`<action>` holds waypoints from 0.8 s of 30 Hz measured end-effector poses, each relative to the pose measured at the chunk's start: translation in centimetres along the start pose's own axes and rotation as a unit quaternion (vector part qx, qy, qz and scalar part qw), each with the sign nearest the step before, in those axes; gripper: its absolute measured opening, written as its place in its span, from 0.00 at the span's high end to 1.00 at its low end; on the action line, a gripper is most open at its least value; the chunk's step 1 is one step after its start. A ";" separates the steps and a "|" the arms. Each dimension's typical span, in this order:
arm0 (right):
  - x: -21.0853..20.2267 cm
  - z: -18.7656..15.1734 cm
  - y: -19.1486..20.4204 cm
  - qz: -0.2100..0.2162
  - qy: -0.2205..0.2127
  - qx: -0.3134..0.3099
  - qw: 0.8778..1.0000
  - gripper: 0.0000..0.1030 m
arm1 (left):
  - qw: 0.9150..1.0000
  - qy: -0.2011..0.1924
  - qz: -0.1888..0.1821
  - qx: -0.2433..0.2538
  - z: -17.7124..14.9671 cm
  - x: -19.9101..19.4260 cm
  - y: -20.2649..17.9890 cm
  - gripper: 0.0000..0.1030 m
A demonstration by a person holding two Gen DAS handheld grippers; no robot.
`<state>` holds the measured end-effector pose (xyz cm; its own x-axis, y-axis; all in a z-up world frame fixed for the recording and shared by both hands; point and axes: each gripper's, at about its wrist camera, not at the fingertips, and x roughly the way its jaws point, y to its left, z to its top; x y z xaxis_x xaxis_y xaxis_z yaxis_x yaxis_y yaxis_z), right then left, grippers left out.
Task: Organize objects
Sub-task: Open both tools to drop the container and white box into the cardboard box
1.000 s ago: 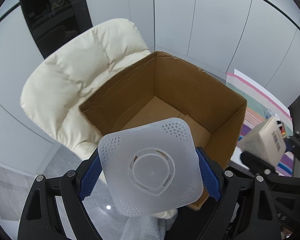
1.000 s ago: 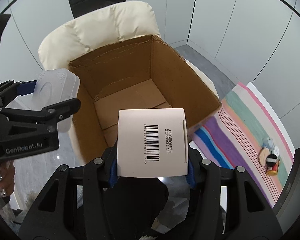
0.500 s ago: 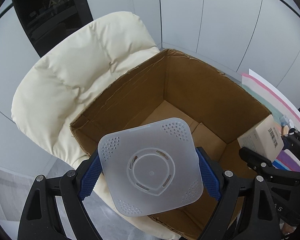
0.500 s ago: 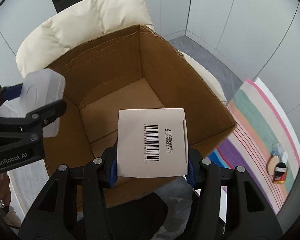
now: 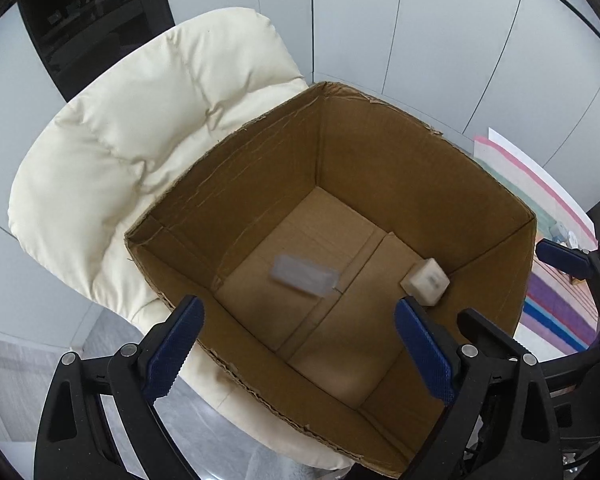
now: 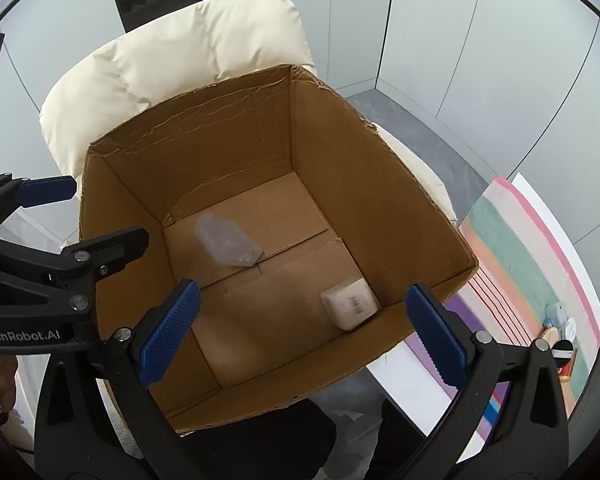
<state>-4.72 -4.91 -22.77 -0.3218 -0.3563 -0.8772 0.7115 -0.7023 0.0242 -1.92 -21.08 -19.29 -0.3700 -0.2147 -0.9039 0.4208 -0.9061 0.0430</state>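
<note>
Left tongs point(image 5: 298, 350) and right tongs point(image 6: 300, 334) both gape wide with nothing between their blue pads, each poised above the open cardboard box point(image 5: 380, 184), which sits on a cream padded chair point(image 5: 140, 152). In the left wrist view, a translucent plastic piece point(image 5: 304, 276) appears as a motion-blurred smear at centre frame over the box floor; whether it touches the floor cannot be told. A small white carton point(image 5: 425, 282) lies in the box's right-hand corner. The right wrist view shows the same plastic piece point(image 6: 228, 246) left of centre and the white carton point(image 6: 350, 308) at lower right against the box wall, its barcode face up. Only this view shows the left tongs from the side, at the left edge of frame, beside the box rim. Only here, too, small items point(image 6: 560, 334) rest on a striped mat point(image 6: 512, 240) at lower right.
</note>
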 end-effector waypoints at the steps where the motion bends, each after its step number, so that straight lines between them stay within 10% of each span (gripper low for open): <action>1: -0.1 -0.1 0.0 0.001 -0.001 0.001 1.000 0.00 | 1.000 -0.002 0.002 0.002 0.0 -0.1 -0.1 0.06; 24: -4.1 -2.5 0.1 -0.023 -0.008 0.054 0.998 0.00 | 1.000 -0.011 -0.021 0.002 -1.4 -2.6 1.1 0.06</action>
<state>-1.72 -1.99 -20.41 -0.3623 -0.3312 -0.8712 0.6248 -0.7799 0.0366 0.62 -20.98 -17.44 -0.4060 -0.1849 -0.8950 0.4019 -0.9157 0.0068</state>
